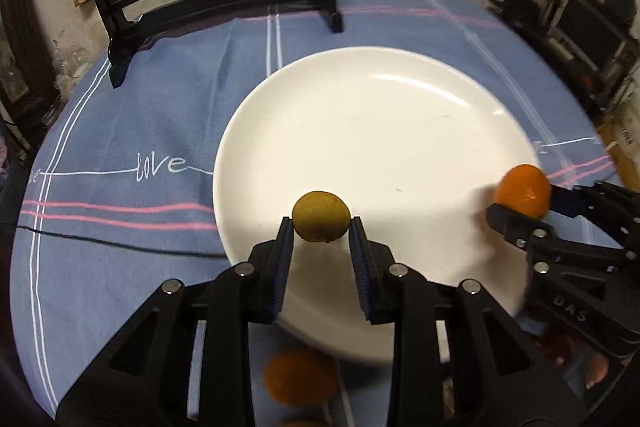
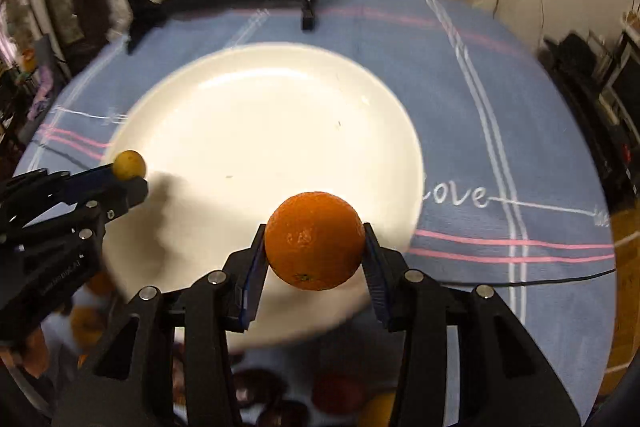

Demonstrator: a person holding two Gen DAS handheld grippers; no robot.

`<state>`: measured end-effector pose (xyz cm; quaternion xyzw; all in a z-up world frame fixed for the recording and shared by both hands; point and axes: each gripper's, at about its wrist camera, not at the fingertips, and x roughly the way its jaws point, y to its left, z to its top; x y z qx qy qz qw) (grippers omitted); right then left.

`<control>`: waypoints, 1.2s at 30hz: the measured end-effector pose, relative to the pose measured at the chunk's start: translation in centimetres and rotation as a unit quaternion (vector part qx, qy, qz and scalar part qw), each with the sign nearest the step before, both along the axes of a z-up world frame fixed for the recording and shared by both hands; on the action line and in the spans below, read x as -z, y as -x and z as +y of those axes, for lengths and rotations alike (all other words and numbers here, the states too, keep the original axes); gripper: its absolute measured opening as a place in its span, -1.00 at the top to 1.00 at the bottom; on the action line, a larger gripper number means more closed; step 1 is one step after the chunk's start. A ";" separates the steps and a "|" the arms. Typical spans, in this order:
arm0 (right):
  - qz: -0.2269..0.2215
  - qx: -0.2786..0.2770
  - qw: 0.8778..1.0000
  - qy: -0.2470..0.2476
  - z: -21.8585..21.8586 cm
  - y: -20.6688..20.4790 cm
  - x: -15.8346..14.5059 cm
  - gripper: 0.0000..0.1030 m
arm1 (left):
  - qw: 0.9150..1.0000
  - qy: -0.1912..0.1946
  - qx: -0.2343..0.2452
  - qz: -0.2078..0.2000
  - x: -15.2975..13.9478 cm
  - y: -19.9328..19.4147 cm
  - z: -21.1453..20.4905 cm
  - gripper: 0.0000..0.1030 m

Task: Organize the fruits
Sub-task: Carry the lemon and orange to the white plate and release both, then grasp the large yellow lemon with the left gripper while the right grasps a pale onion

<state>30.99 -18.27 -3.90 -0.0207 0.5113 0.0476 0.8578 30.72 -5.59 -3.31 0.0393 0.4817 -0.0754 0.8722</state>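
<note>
Loose fruit: blurred orange and dark red pieces (image 2: 336, 393) lie on the cloth at the table's near edge, below both tools; kinds cannot be told.
Left gripper (image 1: 322, 225): narrowly set, pads clamped on a small yellow-green fruit (image 1: 321, 215), held clear above the near rim of the plate.
Right gripper (image 2: 314, 247): set wider, pads pressed on both sides of an orange (image 2: 315, 239), held in the air over the plate's near right rim.
Spacing: the two tools stand side by side, apart, not touching.
White plate (image 1: 400, 131): at the middle of the table, nothing resting on it.
Tablecloth (image 1: 140, 115): blue, with white and pink stripes and the word "love".
Black stand (image 1: 120, 39): at the table's far edge, feet on the cloth, carrying a round dark-framed panel.
</note>
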 end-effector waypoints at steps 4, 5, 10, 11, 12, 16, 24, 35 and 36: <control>0.018 0.013 1.000 0.004 0.1 -1.3 0.6 0.07 | 0.999 0.007 -0.019 0.027 1.6 -1.8 0.5 0.37; 0.017 0.012 1.000 0.002 0.0 -1.4 0.5 0.00 | 0.999 0.015 -0.024 0.029 1.6 -1.9 0.6 0.27; -0.062 0.008 0.998 0.013 -0.5 1.2 -2.1 -0.31 | 1.000 0.012 -0.017 -0.006 -0.6 0.3 0.6 -0.38; -0.063 0.009 0.998 0.009 -0.8 1.7 -2.4 -0.31 | 1.000 0.013 -0.016 -0.010 -1.0 0.8 0.7 -0.38; -0.065 0.013 0.998 -0.005 -1.4 2.5 -2.9 -0.31 | 1.000 0.017 -0.013 -0.016 -1.5 1.6 0.8 -0.38; -0.084 0.016 0.995 -0.046 -3.4 6.3 -4.4 -0.31 | 0.999 0.019 0.004 -0.042 -3.9 5.8 2.2 -0.76; -0.122 0.005 0.991 -0.058 -6.0 17.4 -4.0 -0.32 | 0.997 0.035 -0.014 -0.068 -4.1 14.6 6.3 -0.79; -0.099 0.024 0.993 -0.068 -7.4 24.7 -0.7 -0.32 | 0.997 0.027 -0.051 -0.053 -0.3 21.1 9.9 -0.81; -0.098 0.023 0.993 -0.066 -7.4 25.0 -0.6 -0.32 | 0.997 0.023 -0.053 -0.053 0.0 21.6 10.2 -0.81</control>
